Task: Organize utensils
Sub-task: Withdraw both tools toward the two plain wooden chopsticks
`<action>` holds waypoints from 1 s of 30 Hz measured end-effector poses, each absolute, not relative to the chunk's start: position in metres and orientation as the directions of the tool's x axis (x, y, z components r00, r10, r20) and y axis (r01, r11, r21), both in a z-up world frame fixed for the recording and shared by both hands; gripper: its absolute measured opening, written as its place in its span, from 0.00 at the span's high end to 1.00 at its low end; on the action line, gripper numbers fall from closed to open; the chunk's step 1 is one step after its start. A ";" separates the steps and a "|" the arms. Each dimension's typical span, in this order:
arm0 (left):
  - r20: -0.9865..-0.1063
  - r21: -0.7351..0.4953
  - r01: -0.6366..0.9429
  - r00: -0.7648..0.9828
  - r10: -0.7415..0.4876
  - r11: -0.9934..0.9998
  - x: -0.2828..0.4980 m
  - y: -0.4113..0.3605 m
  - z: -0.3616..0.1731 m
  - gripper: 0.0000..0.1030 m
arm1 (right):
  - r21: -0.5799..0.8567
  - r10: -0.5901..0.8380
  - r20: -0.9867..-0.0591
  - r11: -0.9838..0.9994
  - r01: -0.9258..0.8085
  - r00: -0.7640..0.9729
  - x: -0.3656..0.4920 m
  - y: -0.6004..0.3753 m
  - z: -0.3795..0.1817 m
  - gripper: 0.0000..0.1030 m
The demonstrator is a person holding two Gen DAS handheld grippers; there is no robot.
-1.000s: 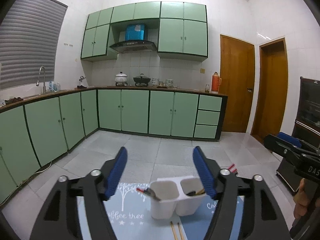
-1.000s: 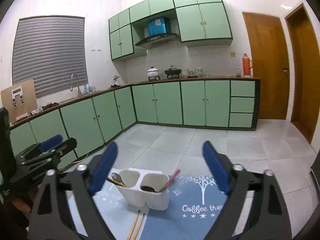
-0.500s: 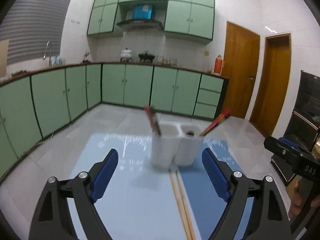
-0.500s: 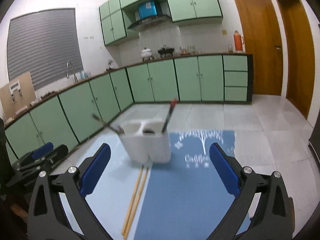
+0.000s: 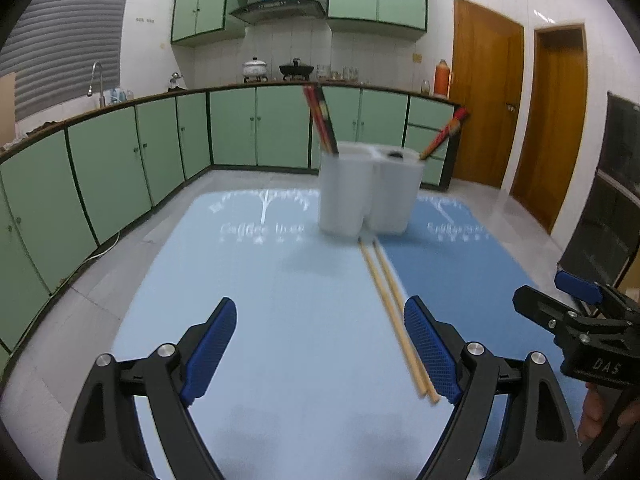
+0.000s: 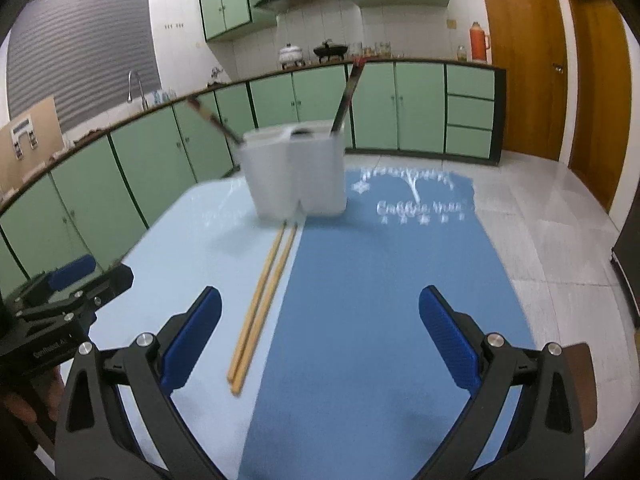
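Both grippers lowered, left gripper (image 5: 320, 344) open — chopsticks (image 5: 394, 316) untouched

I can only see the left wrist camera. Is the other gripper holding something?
Observer: No. The right gripper is open, with only the dark blue mat showing between its fingers.
Operator: Are the wooden chopsticks right in front of it?
Observer: Not quite. The wooden chopsticks lie on the light blue mat, just outside its left finger.
Operator: Is there anything next to it that I can't see?
Observer: Yes, a brown, rounded thing past its right finger, off the mats. I can't tell what it is.
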State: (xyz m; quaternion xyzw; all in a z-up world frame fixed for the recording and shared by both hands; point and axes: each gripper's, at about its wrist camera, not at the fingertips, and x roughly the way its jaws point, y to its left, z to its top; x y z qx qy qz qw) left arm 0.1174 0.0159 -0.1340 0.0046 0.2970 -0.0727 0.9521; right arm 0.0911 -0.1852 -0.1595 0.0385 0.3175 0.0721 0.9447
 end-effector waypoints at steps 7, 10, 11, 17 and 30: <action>-0.618 -0.026 0.100 0.781 -0.095 0.995 0.111 0.031 -0.160 0.18 | 0.114 0.181 -0.648 0.983 -0.141 0.739 0.076 -0.159 -0.190 0.07; -0.627 -0.036 0.085 0.774 -0.089 0.996 0.108 0.037 -0.166 0.18 | 0.095 0.184 -0.652 0.982 -0.162 0.735 0.072 -0.146 -0.196 0.11; -0.629 -0.038 0.081 0.773 -0.087 0.996 0.107 0.038 -0.168 0.18 | 0.091 0.186 -0.655 0.982 -0.168 0.733 0.072 -0.143 -0.198 0.14; -0.634 -0.035 0.060 0.770 -0.069 0.998 0.104 0.048 -0.173 0.18 | 0.082 0.170 -0.674 0.984 -0.156 0.719 0.072 -0.131 -0.206 0.26; -0.631 -0.047 0.062 0.772 -0.078 0.997 0.104 0.052 -0.173 0.18 | 0.052 0.151 -0.723 0.985 -0.164 0.674 0.077 -0.125 -0.221 0.60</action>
